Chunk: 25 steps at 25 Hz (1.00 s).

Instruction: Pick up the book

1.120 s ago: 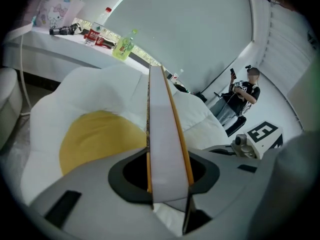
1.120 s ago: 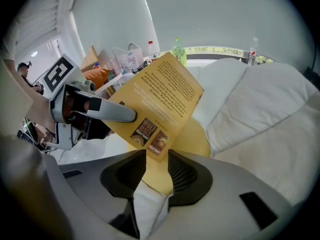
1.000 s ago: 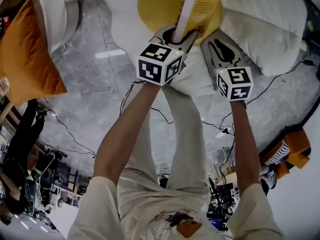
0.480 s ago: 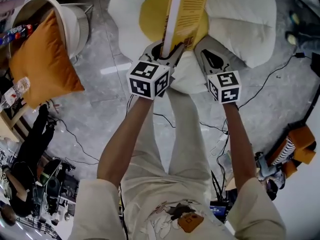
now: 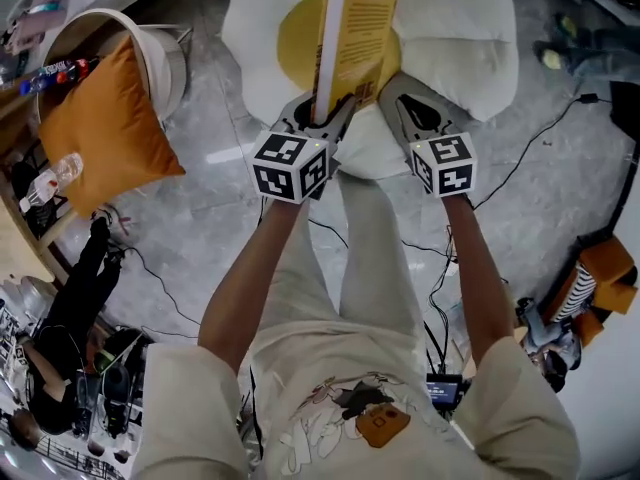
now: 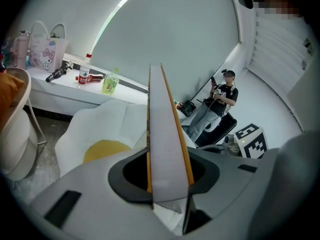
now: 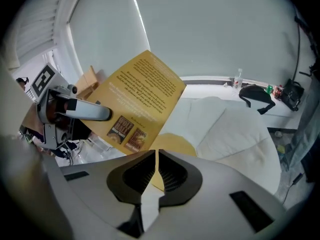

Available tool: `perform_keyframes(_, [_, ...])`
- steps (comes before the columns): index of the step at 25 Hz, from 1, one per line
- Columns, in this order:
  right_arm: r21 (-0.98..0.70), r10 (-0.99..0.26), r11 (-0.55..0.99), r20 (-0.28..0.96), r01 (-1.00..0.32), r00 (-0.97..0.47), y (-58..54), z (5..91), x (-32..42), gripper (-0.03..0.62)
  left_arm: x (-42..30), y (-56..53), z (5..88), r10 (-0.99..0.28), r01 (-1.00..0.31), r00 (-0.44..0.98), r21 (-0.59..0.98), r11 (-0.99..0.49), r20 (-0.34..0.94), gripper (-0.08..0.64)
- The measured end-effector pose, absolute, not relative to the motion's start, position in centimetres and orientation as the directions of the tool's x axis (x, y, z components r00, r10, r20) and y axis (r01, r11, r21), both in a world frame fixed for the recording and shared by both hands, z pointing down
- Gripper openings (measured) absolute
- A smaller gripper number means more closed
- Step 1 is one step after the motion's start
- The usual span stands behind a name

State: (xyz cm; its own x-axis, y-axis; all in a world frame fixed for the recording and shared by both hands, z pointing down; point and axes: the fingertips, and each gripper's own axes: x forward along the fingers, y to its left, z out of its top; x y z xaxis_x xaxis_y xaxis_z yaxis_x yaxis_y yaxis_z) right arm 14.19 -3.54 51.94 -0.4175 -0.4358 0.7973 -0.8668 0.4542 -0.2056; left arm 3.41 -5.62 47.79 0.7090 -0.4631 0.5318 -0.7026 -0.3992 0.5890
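The yellow-covered book (image 5: 355, 38) stands upright in the air above the cushion, and my left gripper (image 5: 332, 106) is shut on its lower edge. In the left gripper view the book's (image 6: 162, 119) white page edge rises straight up from between the jaws of my left gripper (image 6: 167, 176). My right gripper (image 5: 388, 82) hangs just right of the book, shut and empty. In the right gripper view its jaws (image 7: 156, 160) meet with nothing between them, and the book's back cover (image 7: 142, 101) and the left gripper (image 7: 75, 109) show up and to the left.
A white flower-shaped cushion with a yellow centre (image 5: 455, 28) lies on the floor below the book. An orange pillow (image 5: 100, 133) rests in a white chair (image 5: 160, 53) at the left. Cables (image 5: 520, 163) cross the grey floor. A person (image 6: 220, 104) stands by the far wall.
Both grippers have risen together, and the book has come up off the cushion with the left one. The right gripper's jaws have closed with nothing between them.
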Motion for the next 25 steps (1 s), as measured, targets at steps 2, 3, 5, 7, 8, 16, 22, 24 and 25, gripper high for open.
perform_keyframes(2, [-0.207, -0.45, 0.442, 0.79, -0.873, -0.416, -3.5, 50.3, 14.3, 0.04, 3.2, -5.3, 46.4, -0.461, -0.703, 0.709, 0.584, -0.405, 0.534, 0.143])
perform_keyframes(3, [-0.211, -0.457, 0.435, 0.786, -0.875, -0.416, -3.5, 49.5, 14.3, 0.038, 3.1, -5.2, 45.6, -0.459, -0.703, 0.709, 0.581, -0.409, 0.535, 0.143])
perform_keyframes(5, [-0.218, -0.46, 0.435, 0.78, -0.874, -0.424, -3.3, 48.1, 14.2, 0.038, 3.0, -4.8, 44.1, -0.458, -0.703, 0.71, 0.576, -0.417, 0.535, 0.143])
perform_keyframes(7, [-0.223, -0.455, 0.449, 0.777, -0.866, -0.436, -2.9, 46.8, 14.0, 0.038, 3.0, -4.5, 42.4, -0.461, -0.701, 0.713, 0.573, -0.426, 0.529, 0.143])
perform_keyframes(8, [-0.223, -0.454, 0.454, 0.775, -0.863, -0.44, -2.7, 46.1, 13.8, 0.04, 3.0, -4.3, 41.6, -0.461, -0.698, 0.715, 0.572, -0.43, 0.525, 0.143])
perform_keyframes(16, [-0.211, -0.498, 0.478, 0.734, -0.853, -0.461, -1.6, 40.1, 13.1, 0.04, 2.1, -2.9, 35.7, -0.494, -0.702, 0.709, 0.57, -0.428, 0.502, 0.143])
perform_keyframes(22, [-0.186, -0.523, 0.504, 0.711, -0.843, -0.47, -0.3, 34.7, 14.3, 0.038, 2.5, -1.2, 30.3, -0.51, -0.699, 0.711, 0.565, -0.439, 0.484, 0.143])
perform_keyframes(24, [-0.168, -0.532, 0.517, 0.705, -0.839, -0.469, 0.2, 33.0, 14.9, 0.04, 2.7, -0.8, 28.4, -0.516, -0.695, 0.714, 0.562, -0.448, 0.472, 0.143])
perform_keyframes(25, [-0.161, -0.534, 0.526, 0.702, -0.835, -0.471, 0.4, 32.2, 15.0, 0.04, 2.8, -0.6, 27.5, -0.518, -0.693, 0.717, 0.561, -0.453, 0.466, 0.143])
